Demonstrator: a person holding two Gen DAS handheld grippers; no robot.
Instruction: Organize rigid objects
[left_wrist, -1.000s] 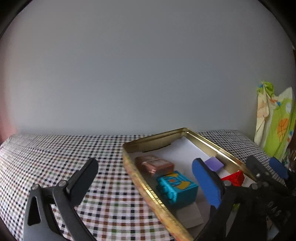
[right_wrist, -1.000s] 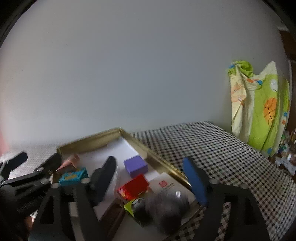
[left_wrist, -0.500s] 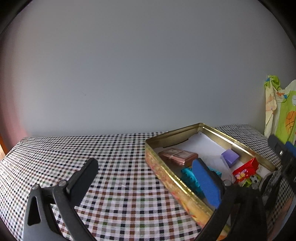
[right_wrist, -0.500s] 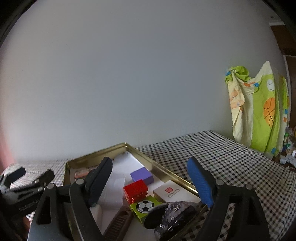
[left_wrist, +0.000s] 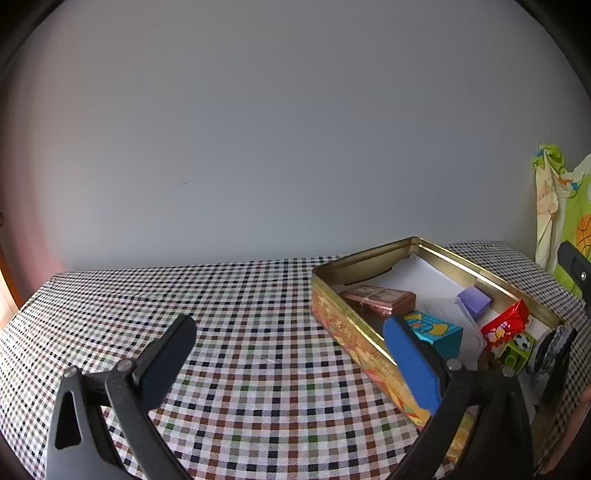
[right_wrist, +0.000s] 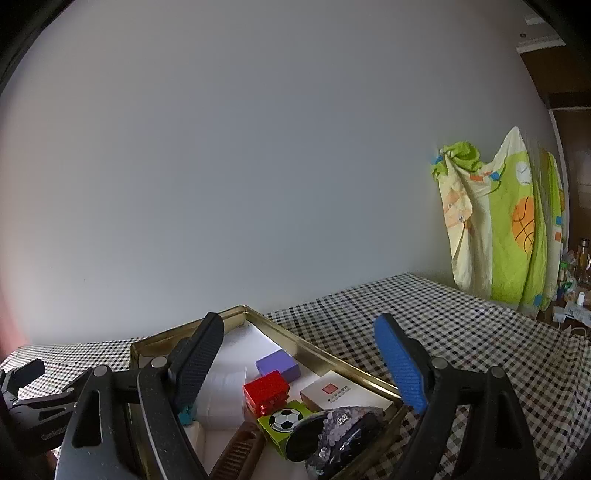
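Two grippers, both spread wide with nothing between the pads. Left gripper (left_wrist: 288, 325) hanging over bare checked tablecloth (left_wrist: 240, 314), blue pad overlapping the near long wall of the gold tin (left_wrist: 343, 332) in that view; whether touching it, cannot tell. Right gripper (right_wrist: 299, 321) poised above the tin's near end, pointing in along it.

One tin only, standing on the cloth to the right of the left gripper and straight ahead of and below the right one. Long axis running away from both cameras toward the wall, slightly slanted. Clearly nearer the right hand for anything at the near end; nearer the left for the far-left corner.

Counted inside, on a white paper liner (right_wrist: 255, 339):
- one copper-brown box (left_wrist: 376, 299), far-left corner, lying flat beside the left wall
- one teal block (left_wrist: 436, 332), just nearer than the copper box
- one purple block (right_wrist: 277, 363), by the right wall
- one red block (right_wrist: 266, 391), touching or nearly touching the purple one
- one green football block (right_wrist: 284, 417), just in front of the red
- one white box with a red square mark (right_wrist: 340, 395), against the right wall
- one brown ribbed bar (right_wrist: 240, 454), near edge, partly cut off
- one dark sequinned round piece (right_wrist: 336, 432), at the near right corner, seemingly leaning over the rim; fully inside or not, cannot tell.

Nothing loose seen on the cloth. Probably close to finished, with only the sequinned piece left to seat, best reached from the right.
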